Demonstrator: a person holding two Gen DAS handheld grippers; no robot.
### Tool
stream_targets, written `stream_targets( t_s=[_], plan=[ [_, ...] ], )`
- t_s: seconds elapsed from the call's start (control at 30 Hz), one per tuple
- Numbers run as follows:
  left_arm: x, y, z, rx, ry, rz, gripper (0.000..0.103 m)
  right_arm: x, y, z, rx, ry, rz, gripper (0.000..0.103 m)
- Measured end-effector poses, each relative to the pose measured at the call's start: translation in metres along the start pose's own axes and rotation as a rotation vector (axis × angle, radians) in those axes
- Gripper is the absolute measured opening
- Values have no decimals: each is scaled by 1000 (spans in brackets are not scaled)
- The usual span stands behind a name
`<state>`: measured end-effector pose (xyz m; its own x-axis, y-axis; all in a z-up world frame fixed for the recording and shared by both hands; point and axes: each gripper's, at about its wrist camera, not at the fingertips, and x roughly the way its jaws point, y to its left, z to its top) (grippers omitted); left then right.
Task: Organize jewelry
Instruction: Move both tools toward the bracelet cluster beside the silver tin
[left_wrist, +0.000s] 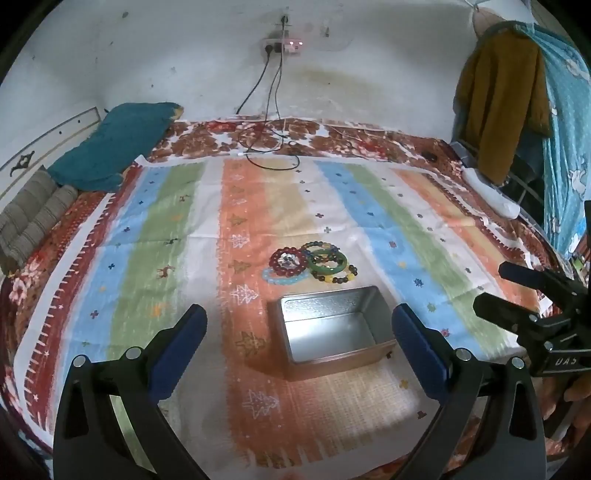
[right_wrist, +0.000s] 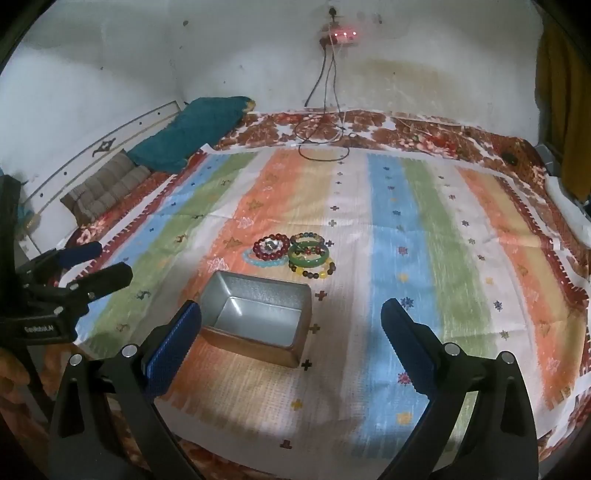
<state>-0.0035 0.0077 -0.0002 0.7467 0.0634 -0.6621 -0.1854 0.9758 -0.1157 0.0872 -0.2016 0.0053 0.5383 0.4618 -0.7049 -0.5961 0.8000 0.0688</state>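
Here both the left tool (left_wrist: 299, 325) and right tool (right_wrist: 291, 321) hover spread apart near the tin (left_wrist: 334, 328).

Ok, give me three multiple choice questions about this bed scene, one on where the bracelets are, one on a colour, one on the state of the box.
1. Where do the bracelets lie?
A. inside the tin
B. on the striped cloth just beyond the tin
C. on the pillow

2. What colour is the solid bangle?
A. green
B. white
C. black

3. What state is the metal tin in?
A. lidded
B. open and empty
C. open, holding beads

Answers:
1 B, the pile sits on the striped cloth behind the tin's far wall.
2 A, its smooth ring is green in both views.
3 B, bare metal floor shows, no lid on it.
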Motion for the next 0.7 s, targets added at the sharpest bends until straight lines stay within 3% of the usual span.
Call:
stream_targets(
  t_s=[0.7],
  plan=[
    [5,0,-1,14,24,1,98,9,1,-3,-6,23,-8,99]
  ],
)
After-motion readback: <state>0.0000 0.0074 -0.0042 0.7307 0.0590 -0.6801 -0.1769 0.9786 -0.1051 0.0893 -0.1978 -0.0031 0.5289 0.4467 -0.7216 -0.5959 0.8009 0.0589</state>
